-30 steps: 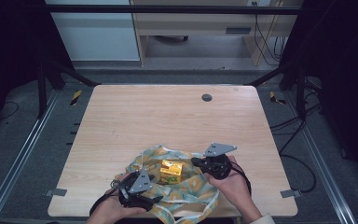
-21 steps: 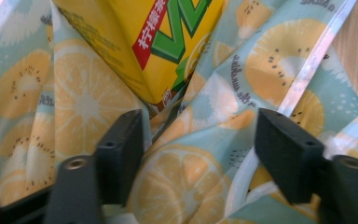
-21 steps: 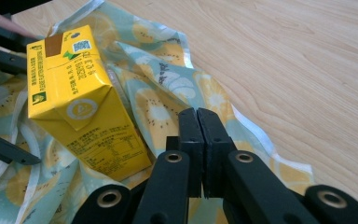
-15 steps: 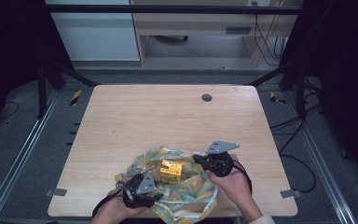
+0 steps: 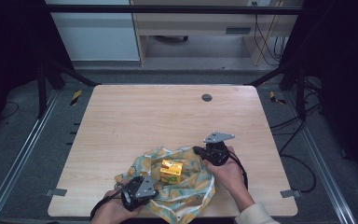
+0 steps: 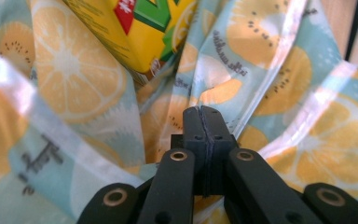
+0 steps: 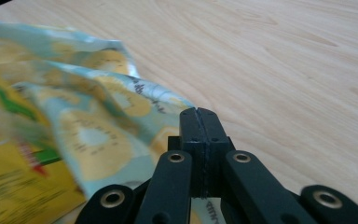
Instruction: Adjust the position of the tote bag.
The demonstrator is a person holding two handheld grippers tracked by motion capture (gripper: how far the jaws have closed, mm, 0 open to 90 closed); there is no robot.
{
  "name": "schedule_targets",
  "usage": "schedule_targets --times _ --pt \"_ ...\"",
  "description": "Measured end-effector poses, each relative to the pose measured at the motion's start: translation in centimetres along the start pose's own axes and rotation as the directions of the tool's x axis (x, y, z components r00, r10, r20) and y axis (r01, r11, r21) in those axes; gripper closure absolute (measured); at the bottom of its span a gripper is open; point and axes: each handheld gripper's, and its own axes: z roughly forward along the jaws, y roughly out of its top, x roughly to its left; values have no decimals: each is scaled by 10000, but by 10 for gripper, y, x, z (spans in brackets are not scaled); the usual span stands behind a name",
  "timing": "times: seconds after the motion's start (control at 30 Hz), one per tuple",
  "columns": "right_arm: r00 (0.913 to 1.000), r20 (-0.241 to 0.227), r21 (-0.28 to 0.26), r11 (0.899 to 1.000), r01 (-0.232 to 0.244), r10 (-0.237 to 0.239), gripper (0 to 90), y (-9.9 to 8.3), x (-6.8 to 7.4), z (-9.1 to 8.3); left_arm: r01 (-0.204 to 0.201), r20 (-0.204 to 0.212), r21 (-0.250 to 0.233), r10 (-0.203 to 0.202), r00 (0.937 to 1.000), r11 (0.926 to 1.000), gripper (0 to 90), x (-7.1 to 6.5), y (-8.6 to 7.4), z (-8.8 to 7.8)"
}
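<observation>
On the light wooden bench (image 5: 168,116) lies a crumpled cloth wrap, pale blue fabric printed with orange citrus slices (image 5: 177,186), near the edge closest to the person. It serves as the only container present: its folds rise around a small rectangular carton, yellow with green and red print (image 5: 171,171), which stands in the middle of the cloth. The top of the carton is uncovered; the cloth is gathered loosely about it, not closed over it.

The left hand-held gripper (image 5: 147,183) sits at the cloth's near-left part, just beside the carton. Its jaws have just been closing; in the left gripper view the left hand-held gripper (image 6: 200,112) shows both jaws pressed flat together, with folds of the cloth (image 6: 270,93) bunched round the tips and the carton (image 6: 140,28) close beyond them. Whether fabric is pinched in the seam cannot be told.

The right hand-held gripper (image 5: 196,150) rests at the cloth's far-right edge, on the opposite side of the carton. In the right gripper view the right hand-held gripper (image 7: 199,114) is likewise clenched, jaws meeting with no gap, and cloth (image 7: 98,126) passes under and against its tips; a grip on the hem cannot be confirmed. The carton (image 7: 14,186) appears blurred to the left of the cloth fold there.

A small dark round fitting (image 5: 207,97) is set in the bench, well apart from the carton on the far side.
</observation>
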Motion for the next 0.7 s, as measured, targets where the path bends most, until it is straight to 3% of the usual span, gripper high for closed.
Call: schedule_targets --times 0.17,0.7 --pt "9995 194 -154 9996 -242 245 900 1 -10 1 100 -29 -138 -100 9999 9999 900 0 -1 -5" --pt "9913 895 -24 9953 -970 968 900 -9 -41 4 -12 -178 247 16 9998 9997 900 -3 -5 -7"
